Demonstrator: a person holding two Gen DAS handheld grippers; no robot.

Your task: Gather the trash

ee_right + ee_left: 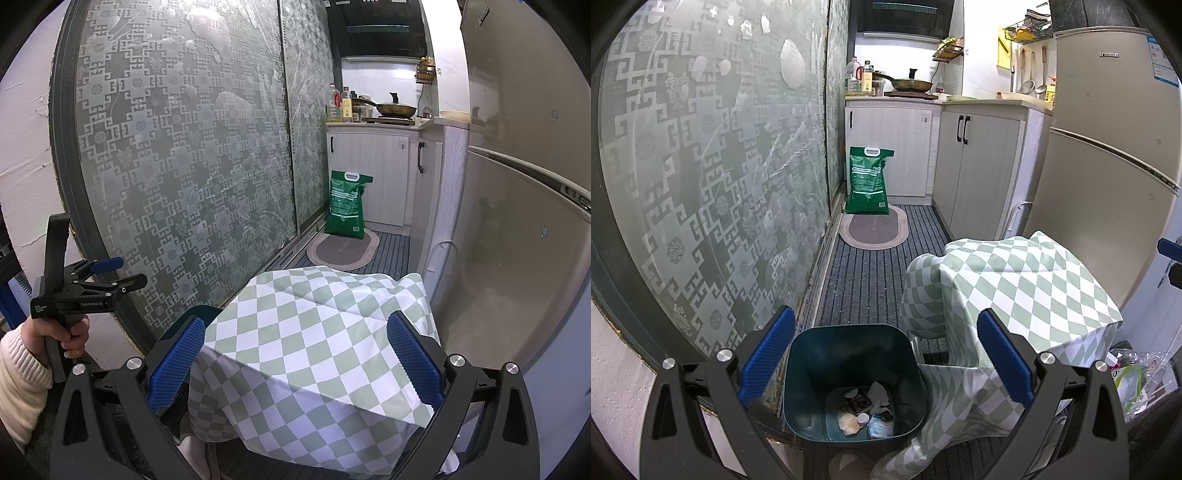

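A dark teal trash bin [827, 354] stands on the striped floor mat, right below my left gripper [886, 360]. Several bits of trash [866, 410] lie at its bottom: crumpled paper, a small white cap, wrappers. My left gripper is open and empty, its blue pads on either side of the bin's mouth. My right gripper [295, 363] is open and empty above a low table under a green-and-white checked cloth [314, 332]. The left gripper also shows in the right wrist view [107, 269], held by a hand at the far left.
A frosted patterned sliding door [720, 166] runs along the left. The cloth-covered table [1027, 291] stands right of the bin. A beige fridge [1108, 166] is on the right. A green sack [868, 182] and oval rug [873, 229] lie ahead by white cabinets. A plastic bag [1137, 376] sits at right.
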